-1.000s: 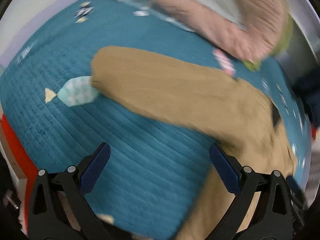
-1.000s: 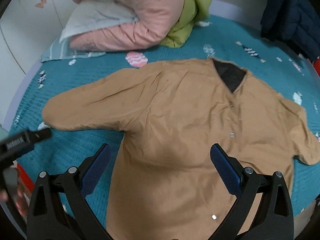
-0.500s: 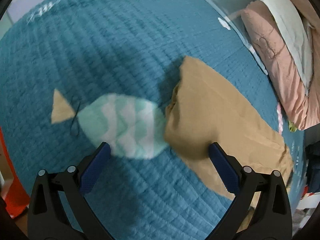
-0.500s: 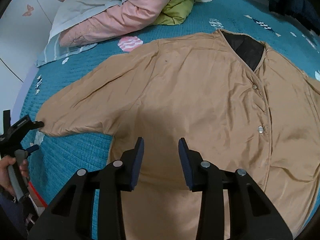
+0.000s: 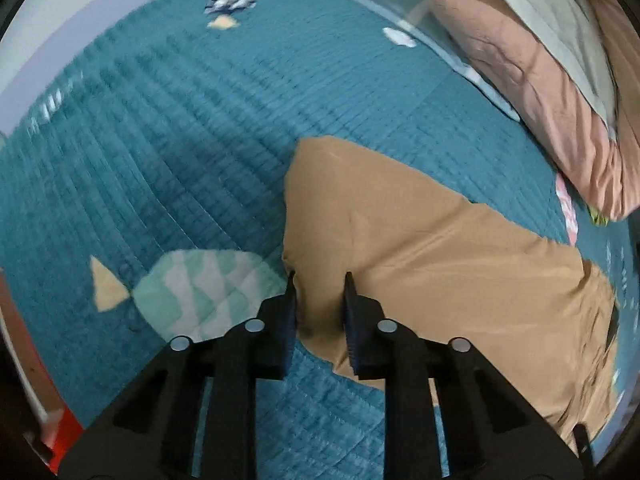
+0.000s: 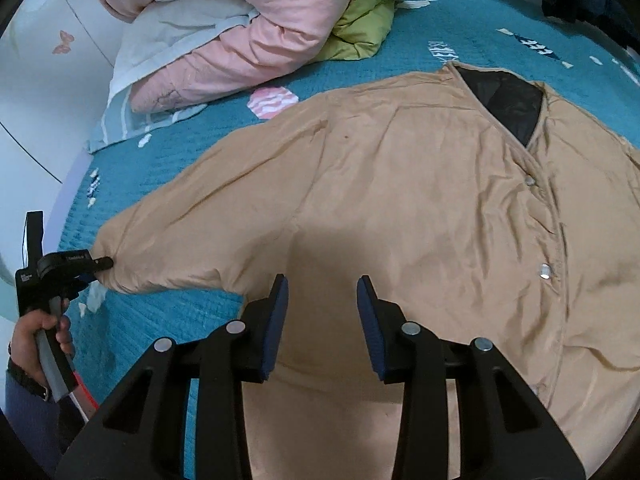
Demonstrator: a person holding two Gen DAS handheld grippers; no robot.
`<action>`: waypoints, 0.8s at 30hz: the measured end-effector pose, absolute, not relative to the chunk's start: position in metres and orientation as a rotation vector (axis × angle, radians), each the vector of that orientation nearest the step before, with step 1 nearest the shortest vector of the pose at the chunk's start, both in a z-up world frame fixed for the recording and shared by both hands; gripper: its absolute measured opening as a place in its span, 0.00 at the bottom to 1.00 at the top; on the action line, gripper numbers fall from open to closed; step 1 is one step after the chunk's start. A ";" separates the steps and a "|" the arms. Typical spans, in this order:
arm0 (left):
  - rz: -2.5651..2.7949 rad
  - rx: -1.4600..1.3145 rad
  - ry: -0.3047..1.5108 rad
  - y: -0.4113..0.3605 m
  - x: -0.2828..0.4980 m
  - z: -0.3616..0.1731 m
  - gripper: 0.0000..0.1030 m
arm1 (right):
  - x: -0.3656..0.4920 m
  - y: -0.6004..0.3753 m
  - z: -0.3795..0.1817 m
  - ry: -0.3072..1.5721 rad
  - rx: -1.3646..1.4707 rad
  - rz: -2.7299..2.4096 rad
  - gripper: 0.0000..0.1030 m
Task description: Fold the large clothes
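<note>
Tan fabric fills most of the bed: a collarless snap-front jacket [image 6: 420,216] lies spread flat, front side up, on the teal quilted bedspread [image 6: 160,320], with its black lining [image 6: 508,104] showing at the V of the neck and silver snaps running down the placket. One long sleeve [image 5: 360,208] stretches out sideways across the quilt toward the bed's edge.

At that sleeve's cuff sits the left gripper [image 5: 319,280], its blue-padded fingers drawn close with only a narrow gap between them, the tips astride the cuff end; whether the pads are actually pinching cloth, I can't tell from either view. In the right wrist view the same tool shows black at the sleeve's tip, with the person's hand [image 6: 36,336] wrapped round its handle. Just beside the cuff, the quilt carries a pale green-and-white fish patch [image 5: 204,292].

The right gripper [image 6: 322,284] hangs over the jacket's body near the underarm, fingers parted by a moderate gap, nothing between them, its shadow falling on the cloth below.

Up by the head of the bed, a pink padded coat [image 6: 248,24] lies heaped over a white pillow [image 6: 176,36], with a lime-green garment [image 6: 368,20] tucked against it. None of them touches the jacket.
</note>
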State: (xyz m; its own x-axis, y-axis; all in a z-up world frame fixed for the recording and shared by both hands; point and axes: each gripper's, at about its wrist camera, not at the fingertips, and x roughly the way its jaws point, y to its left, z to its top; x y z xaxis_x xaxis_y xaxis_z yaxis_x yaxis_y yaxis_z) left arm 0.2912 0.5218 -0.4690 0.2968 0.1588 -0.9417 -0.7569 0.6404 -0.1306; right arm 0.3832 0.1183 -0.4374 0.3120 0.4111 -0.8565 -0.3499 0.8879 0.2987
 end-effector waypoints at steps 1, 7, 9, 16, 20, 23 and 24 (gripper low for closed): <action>0.658 -0.632 1.084 0.519 0.291 -0.459 0.16 | 0.384 0.120 -0.437 1.142 0.073 0.520 0.25; 0.547 -0.618 0.881 0.496 0.285 -0.381 0.16 | 0.404 0.133 -0.457 1.203 0.207 0.610 0.03; 0.486 -0.605 0.818 0.479 0.290 -0.353 0.16 | 0.411 0.139 -0.472 1.247 0.252 0.642 0.02; 0.194 -0.515 0.680 0.370 0.340 -0.267 0.16 | 0.425 0.128 -0.518 1.373 0.439 0.638 0.00; 0.056 -0.469 0.689 0.296 0.385 -0.251 0.16 | 0.420 0.104 -0.509 1.345 0.544 0.678 0.01; -0.026 -0.421 0.723 0.237 0.415 -0.258 0.16 | 0.408 0.065 -0.486 1.264 0.573 0.676 0.01; -0.048 -0.415 0.743 0.219 0.426 -0.262 0.16 | 0.402 0.047 -0.476 1.228 0.556 0.655 0.01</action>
